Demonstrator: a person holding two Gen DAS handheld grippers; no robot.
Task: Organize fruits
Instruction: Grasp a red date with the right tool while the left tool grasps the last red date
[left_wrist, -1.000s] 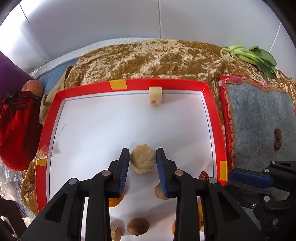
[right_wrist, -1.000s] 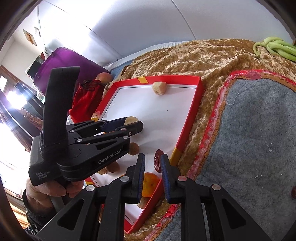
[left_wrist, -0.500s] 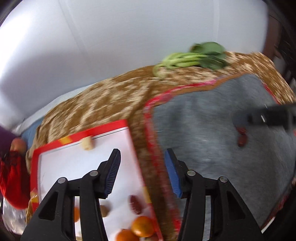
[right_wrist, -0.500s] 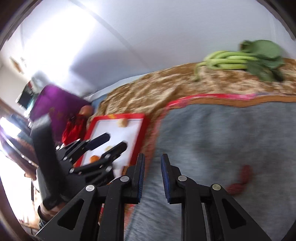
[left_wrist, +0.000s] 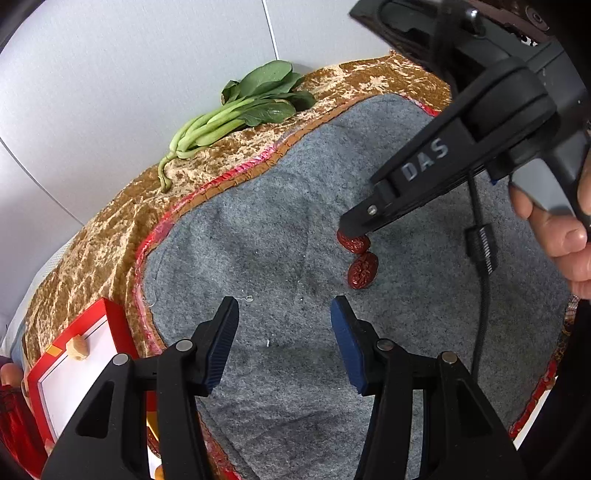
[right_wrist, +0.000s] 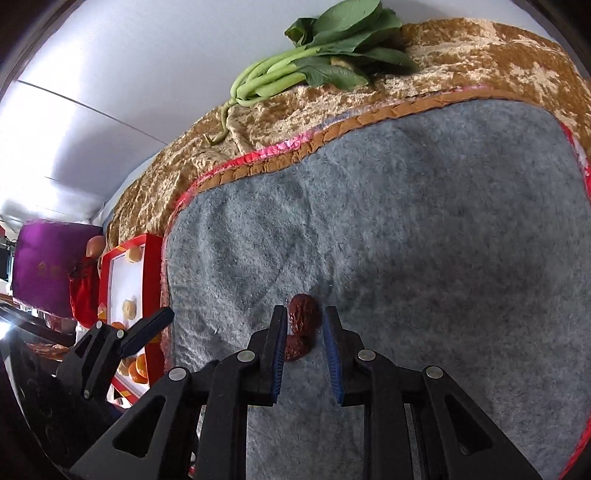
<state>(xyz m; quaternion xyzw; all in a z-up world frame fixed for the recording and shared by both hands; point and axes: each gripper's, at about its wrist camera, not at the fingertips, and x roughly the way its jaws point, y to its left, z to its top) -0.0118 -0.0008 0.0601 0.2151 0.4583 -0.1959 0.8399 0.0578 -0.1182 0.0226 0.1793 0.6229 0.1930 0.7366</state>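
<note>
- A second ago both grippers hung over the red-rimmed white tray (left_wrist: 122, 325), the left one around a pale lumpy fruit and the right one pinching a wrinkled dark red date at the tray's edge. Both views are now filled by the grey felt mat with red and orange trim (left_wrist: 258, 229).
- The pale fruit has gone from between the left gripper's (left_wrist: 284, 343) jaws. They stand moderately apart at the bottom of its view with only bare felt between them, so that fruit seems to have stayed on the tray.
- Two dates now lie touching on the mat: the upper date (right_wrist: 303, 312) sits between the right gripper's (right_wrist: 303, 354) blue pads, and the lower date (right_wrist: 295, 349) is just below it, partly hidden by the left-hand pad.
- The right gripper's jaws are narrowly parted. I cannot tell whether the pads are pressing the date or have let it go.
- I would judge that the dates are being gathered on the mat, and this one has just arrived.
- In the left view, right of centre, the right gripper slants steeply down from the upper right, its tip on the upper date, with the person's hand (left_wrist: 557, 225) at the right edge.
- The bunch of leafy green stalks (left_wrist: 240, 114) lies untouched on the gold-brown velvet cloth (left_wrist: 110, 229) at the top.
</note>
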